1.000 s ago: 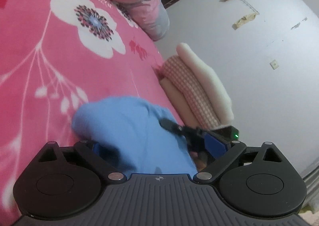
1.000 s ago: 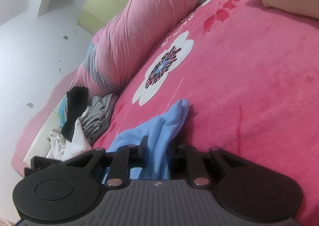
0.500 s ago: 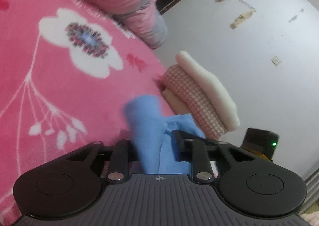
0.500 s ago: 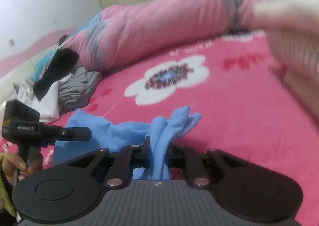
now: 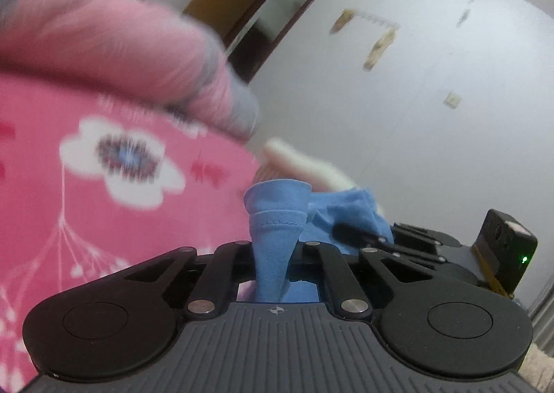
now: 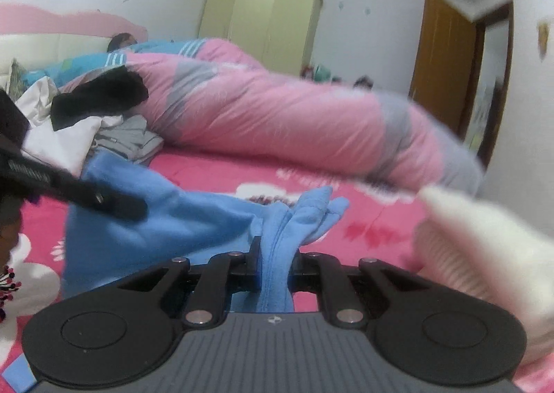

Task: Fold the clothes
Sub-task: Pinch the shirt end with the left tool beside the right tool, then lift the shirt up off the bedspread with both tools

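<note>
Blue garment (image 5: pixel 277 219) pinched in both grippers, held up off the pink floral bedspread (image 5: pixel 104 219). Left gripper (image 5: pixel 275 251): jaws drawn together on a hemmed end of the cloth, a stitched seam showing just above the fingers; the fabric fans out upward past the tips. Right gripper (image 6: pixel 275 261): jaws likewise clamped on a bunched fold of the same garment (image 6: pixel 284 230), several layers gathered between the fingers, loose ends splaying beyond them.

From the right wrist view, the rest of the garment runs leftward as a broad sheet toward the other gripper, whose black finger (image 6: pixel 100 199) crosses in front of it. From the left wrist view, the right gripper's body (image 5: pixel 415 247) sits just right of the cloth, its camera block showing a green light (image 5: pixel 524 259).

Surroundings: rolled pink-and-grey duvet (image 6: pixel 294 126) along the far side of the bed; heap of black, white and grey clothes (image 6: pixel 93 115) at its left end (unfolded). Cream and pink-checked folded textiles (image 6: pixel 484 247) close on the right, blurred. Pale yellow wardrobe (image 6: pixel 263 18) and a brown door (image 6: pixel 446 60) against the white wall. Both views carry motion blur, heavier in the background than on the cloth.
</note>
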Tool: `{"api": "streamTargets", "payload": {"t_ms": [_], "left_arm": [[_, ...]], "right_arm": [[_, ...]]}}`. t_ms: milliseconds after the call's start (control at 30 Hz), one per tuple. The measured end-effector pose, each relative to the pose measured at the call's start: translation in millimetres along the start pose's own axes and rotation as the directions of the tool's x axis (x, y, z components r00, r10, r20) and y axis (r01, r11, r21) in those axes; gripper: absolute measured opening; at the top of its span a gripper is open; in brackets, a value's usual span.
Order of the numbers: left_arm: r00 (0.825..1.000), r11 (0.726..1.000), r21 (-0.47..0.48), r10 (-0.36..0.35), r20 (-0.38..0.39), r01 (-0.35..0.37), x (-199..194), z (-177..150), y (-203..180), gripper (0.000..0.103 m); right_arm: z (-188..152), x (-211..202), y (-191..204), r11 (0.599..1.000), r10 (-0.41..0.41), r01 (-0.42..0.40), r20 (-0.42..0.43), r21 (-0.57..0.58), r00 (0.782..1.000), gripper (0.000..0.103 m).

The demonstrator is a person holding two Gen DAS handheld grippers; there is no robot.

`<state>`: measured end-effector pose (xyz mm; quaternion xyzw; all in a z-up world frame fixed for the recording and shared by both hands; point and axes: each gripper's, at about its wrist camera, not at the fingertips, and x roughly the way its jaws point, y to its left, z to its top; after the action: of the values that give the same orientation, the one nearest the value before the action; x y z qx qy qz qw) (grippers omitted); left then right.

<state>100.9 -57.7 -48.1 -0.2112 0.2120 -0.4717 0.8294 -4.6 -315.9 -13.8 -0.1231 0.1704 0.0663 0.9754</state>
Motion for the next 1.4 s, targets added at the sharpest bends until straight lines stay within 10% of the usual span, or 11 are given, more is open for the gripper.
{"api": "streamTargets", "payload": {"t_ms": [433,800,1400], "left_arm": [[0.975,0.982,0.145,-0.146,0.165,0.123,-65.2,27.0,-82.7,0.006],[0.953,0.941,0.265,-0.26,0.158,0.212,-51.3,47.5,-140.3,0.006],[0.887,0.83,0.379,-0.459,0.049,0.409,63.0,80.7,-228.3,0.006]], "right_arm": [[44.4,-75.9,31.4,0.978,-0.14,0.17,0.22,-0.122,0.965,0.012],[60.1,-119.0,18.2,0.948,-0.242,0.295,0.335,-0.118,0.911,0.012],[88.4,-154.8,-82.6,0.788,-0.511,0.603,0.417,-0.121,0.751,0.012]]}}
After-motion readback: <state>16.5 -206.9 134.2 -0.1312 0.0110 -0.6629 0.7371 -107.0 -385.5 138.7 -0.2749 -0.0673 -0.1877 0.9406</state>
